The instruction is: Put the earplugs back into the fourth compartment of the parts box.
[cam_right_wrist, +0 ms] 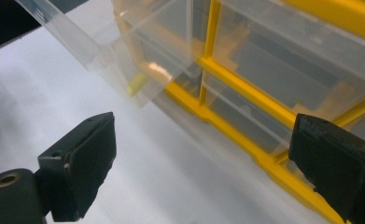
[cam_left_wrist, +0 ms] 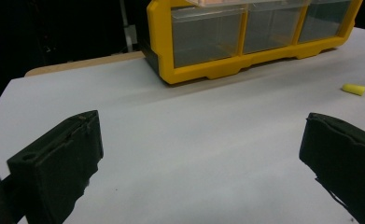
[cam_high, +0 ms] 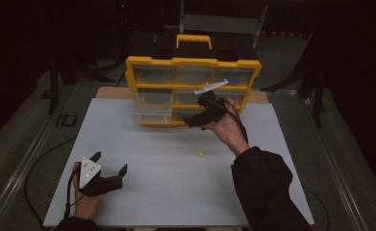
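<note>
Currently the right gripper (cam_high: pixel 194 119) is held with jaws wide and empty, just in front of the yellow drawer organizer (cam_high: pixel 193 61). Its bottom-left clear drawer (cam_right_wrist: pixel 124 56) stands pulled out, a yellow earplug (cam_right_wrist: pixel 137 83) inside. Left gripper (cam_high: pixel 111 166) rests wide, empty, on the white table (cam_high: pixel 176 192); a second earplug (cam_high: pixel 201 153) lies loose mid-table.

High view: fixed above the near edge, facing forward and down over the whole counter (cam_high: pixel 176 192) to the yellow organizer (cam_high: pixel 193 62) at the far side. Left gripper view: low over the near-left counter, facing the organizer's bottom row from afar. Right gripper view: close before the same organizer, tilted, facing its clear drawers (cam_right_wrist: pixel 283 60).
</note>
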`<state>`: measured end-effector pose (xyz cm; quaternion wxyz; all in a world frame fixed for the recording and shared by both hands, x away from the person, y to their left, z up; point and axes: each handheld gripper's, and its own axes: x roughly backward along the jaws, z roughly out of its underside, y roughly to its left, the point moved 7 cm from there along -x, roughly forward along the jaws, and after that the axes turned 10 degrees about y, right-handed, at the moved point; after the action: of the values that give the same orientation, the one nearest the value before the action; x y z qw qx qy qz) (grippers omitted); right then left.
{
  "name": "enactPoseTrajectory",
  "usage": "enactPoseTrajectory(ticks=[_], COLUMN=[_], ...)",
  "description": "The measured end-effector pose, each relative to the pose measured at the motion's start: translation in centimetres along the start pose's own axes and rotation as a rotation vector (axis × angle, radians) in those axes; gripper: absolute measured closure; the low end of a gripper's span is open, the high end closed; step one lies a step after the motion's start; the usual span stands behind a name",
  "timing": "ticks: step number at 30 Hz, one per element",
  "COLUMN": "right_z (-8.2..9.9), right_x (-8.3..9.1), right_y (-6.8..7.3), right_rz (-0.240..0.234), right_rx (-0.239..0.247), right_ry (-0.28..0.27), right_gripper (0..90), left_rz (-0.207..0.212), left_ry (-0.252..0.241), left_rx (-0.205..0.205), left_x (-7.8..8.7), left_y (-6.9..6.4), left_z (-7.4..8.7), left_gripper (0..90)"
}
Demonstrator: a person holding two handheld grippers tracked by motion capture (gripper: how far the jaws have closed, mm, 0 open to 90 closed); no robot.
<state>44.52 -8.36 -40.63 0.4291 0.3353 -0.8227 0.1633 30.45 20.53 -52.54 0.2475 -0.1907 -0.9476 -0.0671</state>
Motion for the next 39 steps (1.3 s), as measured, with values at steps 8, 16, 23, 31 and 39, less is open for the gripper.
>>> enactPoseTrajectory(ticks=[8, 16, 23, 31, 39], right_z=[1.1, 2.3, 3.5, 4.5, 5.6], right_x=[-0.8, -1.4, -2.1, -2.8, -3.8], right_y=[-0.1, -0.3, -0.8, -1.2, -1.2], right_rz=[-0.005, -0.004, 0.003, 0.011, 0.016], right_rx=[-0.010, -0.008, -0.018, -0.017, -0.016], right_ry=[0.025, 0.052, 0.080, 0.103, 0.140], right_gripper=[7.5, 7.5, 7.5, 7.6, 7.6], left_rz=[-0.002, -0.001, 0.000, 0.000, 0.000], left_ry=[0.001, 0.002, 0.003, 0.004, 0.003], left_rx=[-0.001, -0.002, -0.002, -0.002, -0.002], left_x=[0.0, 0.0, -0.1, -0.1, -0.1], left_y=[0.0, 0.0, -0.1, -0.1, -0.1], left_z=[0.0, 0.0, 0.0, 0.0, 0.0], left_gripper=[0.3, 0.3, 0.3, 0.3, 0.3])
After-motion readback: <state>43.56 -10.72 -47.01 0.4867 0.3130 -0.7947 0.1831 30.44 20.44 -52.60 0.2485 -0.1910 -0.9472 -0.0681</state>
